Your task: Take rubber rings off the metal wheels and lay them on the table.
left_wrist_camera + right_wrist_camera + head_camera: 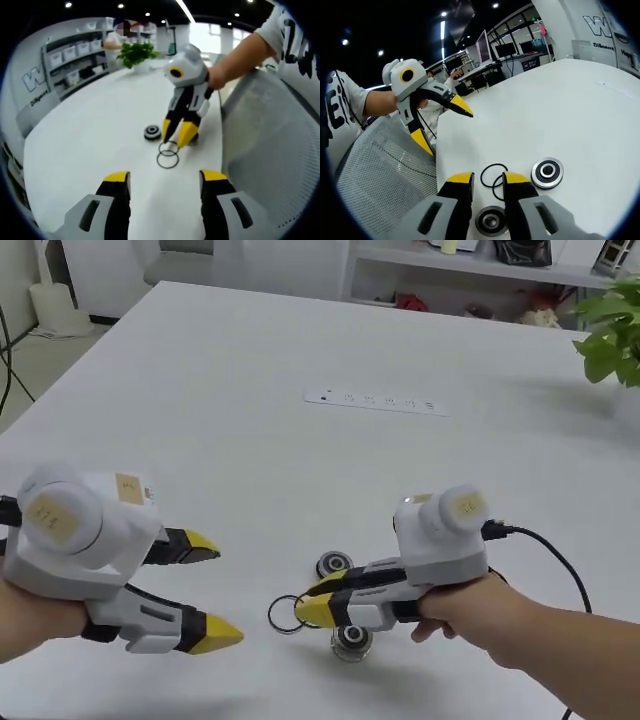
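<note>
Two thin black rubber rings (287, 613) lie overlapping on the white table (300, 470), also seen in the left gripper view (168, 155) and the right gripper view (494, 176). One metal wheel (334, 565) with a dark rim lies just behind them; a second wheel (352, 638) lies under my right gripper. My right gripper (314, 601) hovers at the rings, jaws a little apart, with nothing clamped (488, 178). My left gripper (212, 588) is wide open to the left of the rings, holding nothing (165, 176).
A white power strip (376, 401) lies across the middle of the table. A green plant (612, 330) stands at the far right edge. A mesh chair back (265, 150) is close beside the table. Shelves run along the back wall.
</note>
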Demonstrator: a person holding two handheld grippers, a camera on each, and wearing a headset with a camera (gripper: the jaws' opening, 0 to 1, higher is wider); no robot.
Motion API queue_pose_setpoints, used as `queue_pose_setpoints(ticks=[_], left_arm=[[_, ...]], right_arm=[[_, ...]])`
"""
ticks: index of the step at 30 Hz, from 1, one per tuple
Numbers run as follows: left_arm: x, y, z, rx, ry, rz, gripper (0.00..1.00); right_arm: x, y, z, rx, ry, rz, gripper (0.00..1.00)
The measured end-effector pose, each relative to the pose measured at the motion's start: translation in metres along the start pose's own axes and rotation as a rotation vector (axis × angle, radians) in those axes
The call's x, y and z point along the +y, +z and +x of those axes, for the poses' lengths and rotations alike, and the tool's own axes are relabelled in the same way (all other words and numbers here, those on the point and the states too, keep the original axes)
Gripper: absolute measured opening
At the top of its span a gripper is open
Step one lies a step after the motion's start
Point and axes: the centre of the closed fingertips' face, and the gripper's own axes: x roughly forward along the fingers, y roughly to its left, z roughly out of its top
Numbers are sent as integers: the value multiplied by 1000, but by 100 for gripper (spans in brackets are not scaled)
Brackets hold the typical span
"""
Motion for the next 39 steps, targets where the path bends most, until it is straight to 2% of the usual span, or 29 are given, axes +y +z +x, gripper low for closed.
queue_pose_setpoints(ticks=[12, 22, 30, 39], left_arm=[[3, 2, -1, -2, 6, -1, 56], [7, 7, 0, -12, 11, 1, 56], [10, 13, 6, -18, 6, 7, 56], [21, 20, 9, -14, 10, 15, 55]], right_arm=[[0, 13, -12, -39, -7, 18, 26], [1, 15, -20, -48, -21, 12, 28], [-3, 16, -29, -44, -44, -12, 30], [-16, 20, -39, -72, -73, 2, 33]])
